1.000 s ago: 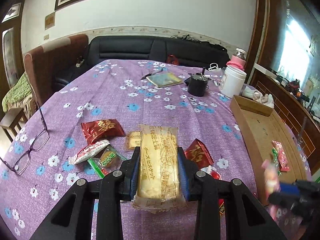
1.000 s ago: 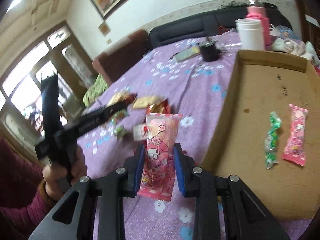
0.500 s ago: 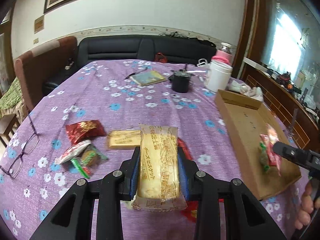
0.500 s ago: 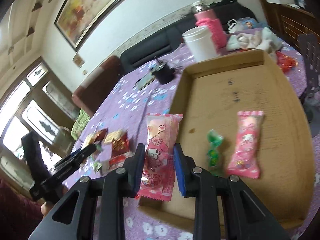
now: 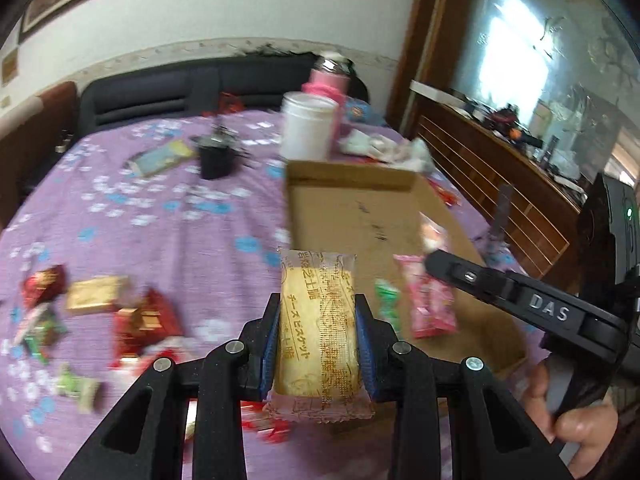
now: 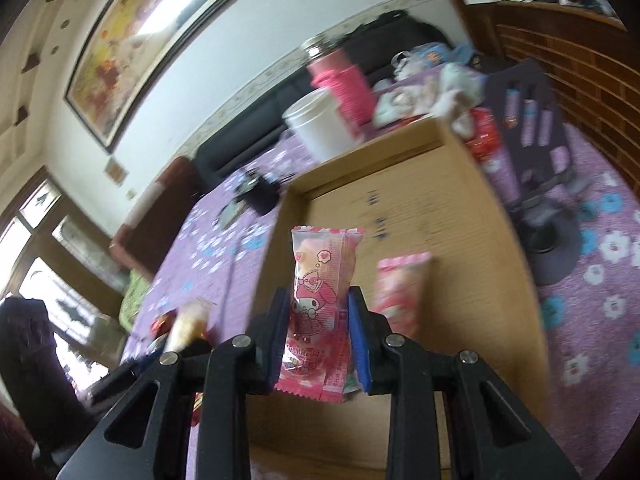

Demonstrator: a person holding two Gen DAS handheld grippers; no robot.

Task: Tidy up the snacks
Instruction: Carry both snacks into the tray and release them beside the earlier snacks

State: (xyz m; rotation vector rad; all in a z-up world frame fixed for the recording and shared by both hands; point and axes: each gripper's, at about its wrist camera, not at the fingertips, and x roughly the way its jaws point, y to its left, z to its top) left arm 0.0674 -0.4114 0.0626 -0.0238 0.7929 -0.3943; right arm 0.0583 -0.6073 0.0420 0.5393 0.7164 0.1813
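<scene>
Gripping a yellow cellophane-wrapped biscuit packet (image 5: 318, 328) between its blue pads, the left gripper (image 5: 318, 320) hangs over the purple flowered tablecloth (image 5: 172, 232) at the near edge of the shallow brown cardboard tray (image 5: 360, 208). The right gripper (image 6: 318, 332) is clenched on a pink cartoon-rabbit candy wrapper (image 6: 320, 292) above the tray floor. Inside the tray lie another pink packet (image 5: 428, 300) and a small green sweet (image 5: 386, 304). Red and gold snacks (image 5: 140, 320) sit scattered on the cloth, left of the tray.

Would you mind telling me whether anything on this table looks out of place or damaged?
Nothing looks damaged. Several wrapped snacks, among them a red foil packet, lie scattered on the purple floral tablecloth outside the shallow cardboard tray.
</scene>
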